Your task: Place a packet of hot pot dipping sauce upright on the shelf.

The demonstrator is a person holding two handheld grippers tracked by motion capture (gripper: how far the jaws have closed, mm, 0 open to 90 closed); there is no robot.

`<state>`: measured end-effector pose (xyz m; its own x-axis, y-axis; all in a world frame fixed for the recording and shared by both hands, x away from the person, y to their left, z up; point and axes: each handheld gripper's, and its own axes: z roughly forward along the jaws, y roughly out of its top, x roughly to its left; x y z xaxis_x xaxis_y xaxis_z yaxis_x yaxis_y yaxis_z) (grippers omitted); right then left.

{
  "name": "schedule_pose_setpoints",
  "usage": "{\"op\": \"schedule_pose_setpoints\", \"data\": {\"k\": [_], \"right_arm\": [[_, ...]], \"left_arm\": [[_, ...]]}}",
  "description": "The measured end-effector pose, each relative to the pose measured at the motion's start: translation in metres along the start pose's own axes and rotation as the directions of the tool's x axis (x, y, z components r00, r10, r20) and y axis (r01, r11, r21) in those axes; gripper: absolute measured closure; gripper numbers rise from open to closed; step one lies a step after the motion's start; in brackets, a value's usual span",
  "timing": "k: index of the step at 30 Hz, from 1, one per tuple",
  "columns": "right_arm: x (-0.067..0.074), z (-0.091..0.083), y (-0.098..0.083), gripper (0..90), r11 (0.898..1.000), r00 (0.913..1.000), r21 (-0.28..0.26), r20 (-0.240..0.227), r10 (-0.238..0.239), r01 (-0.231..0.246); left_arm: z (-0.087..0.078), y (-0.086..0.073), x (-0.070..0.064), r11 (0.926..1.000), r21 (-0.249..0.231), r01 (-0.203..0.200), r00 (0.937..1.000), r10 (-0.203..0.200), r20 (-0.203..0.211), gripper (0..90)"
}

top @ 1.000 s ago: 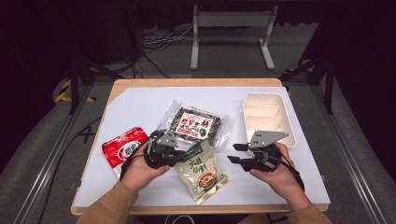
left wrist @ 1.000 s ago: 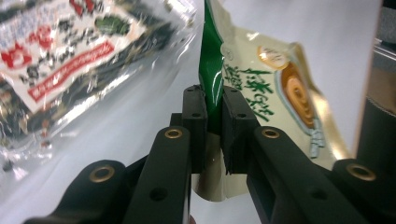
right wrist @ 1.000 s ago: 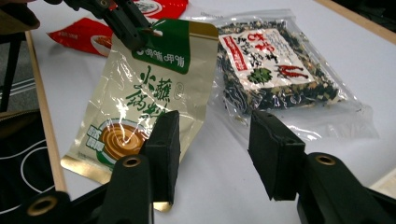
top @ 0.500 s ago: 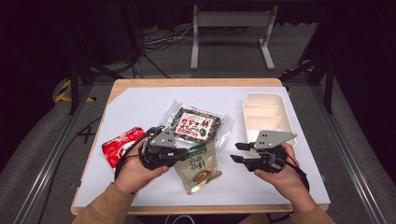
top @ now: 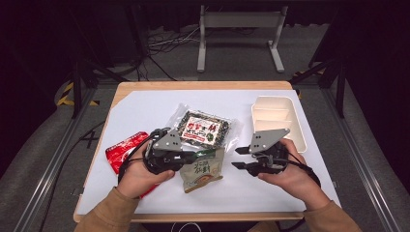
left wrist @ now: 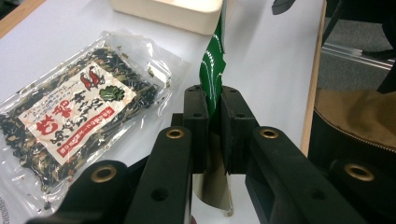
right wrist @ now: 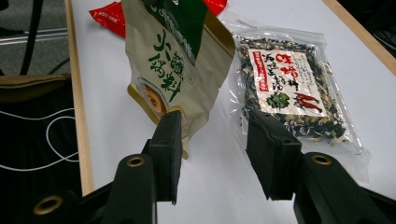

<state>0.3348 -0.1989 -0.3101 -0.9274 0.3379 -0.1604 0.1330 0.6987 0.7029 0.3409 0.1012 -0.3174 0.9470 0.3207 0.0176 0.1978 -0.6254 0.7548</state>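
Note:
A beige and green pouch (top: pixel 204 169) with green lettering hangs tilted above the white table, its lower end near the surface. My left gripper (top: pixel 189 155) is shut on the pouch's green top edge (left wrist: pixel 212 84), which stands up between the black pads (left wrist: pixel 195 116). Just right of the pouch, my right gripper (top: pixel 236 158) is open and points at it. Its jaws have just been opening a little, with nothing between them. In the right gripper view the pouch (right wrist: pixel 173 74) hangs just beyond the left jaw of the right gripper (right wrist: pixel 219 149).
A clear packet of dark dried food (top: pixel 203 128) lies flat behind the pouch. A red packet (top: pixel 124 151) lies under my left hand. A white compartment tray (top: pixel 278 121) stands at the right. The table's wooden front edge (top: pixel 193 217) is near my forearms.
The pouch lay flat on the table a second ago; the left gripper has lifted its top end, so it now hangs tilted. Both hands have risen a little.

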Motion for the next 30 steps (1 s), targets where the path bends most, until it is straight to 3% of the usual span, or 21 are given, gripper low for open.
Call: {"op": "schedule_pose_setpoints", "data": {"k": [13, 22, 29, 30], "right_arm": [[-0.002, 0.003, 0.025, 53.5, 0.997, 0.9972, 0.038, -0.011, -0.074, 0.074], [-0.003, 0.015, 0.038, 51.9, 0.992, 0.9916, 0.066, -0.075, -0.105, 0.11], [-0.003, 0.03, 0.042, 51.9, 0.984, 0.9819, 0.104, -0.139, -0.129, 0.144], [-0.004, 0.037, 0.044, 52.0, 0.978, 0.9769, 0.121, -0.151, -0.152, 0.171]], "left_arm": [[-0.004, 0.003, -0.003, 0.9994, -0.034, -0.004, 1.0, 0.004, 0.006, 83.2], [-0.004, 0.005, -0.011, 0.9988, -0.042, -0.024, 0.9996, 0.025, 0.014, 83.2], [-0.004, 0.007, -0.013, 0.9977, -0.056, -0.038, 0.999, 0.039, 0.021, 83.4], [-0.004, 0.007, -0.014, 0.9976, -0.057, -0.039, 0.9989, 0.041, 0.023, 83.5]]}}
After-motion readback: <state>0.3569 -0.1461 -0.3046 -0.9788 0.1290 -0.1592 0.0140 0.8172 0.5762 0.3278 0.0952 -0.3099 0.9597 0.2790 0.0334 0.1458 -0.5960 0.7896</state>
